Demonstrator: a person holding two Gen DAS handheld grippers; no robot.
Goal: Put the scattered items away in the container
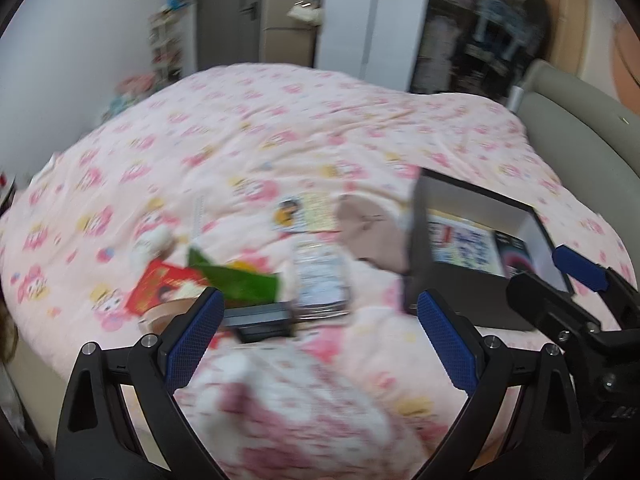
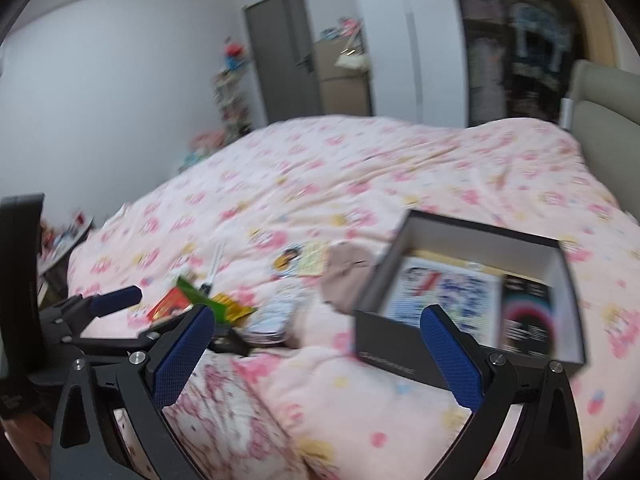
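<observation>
A black open box with printed papers inside lies on the pink bed at the right. Scattered to its left lie a beige cloth, a card, a clear packet, a green packet, a red packet and a dark flat object. My left gripper is open and empty above the bedding near the dark object. My right gripper is open and empty just in front of the box.
The bed has a pink patterned quilt and a padded grey headboard at the right. A grey door, shelves with toys and a dark wardrobe stand beyond the bed. Both views are motion-blurred.
</observation>
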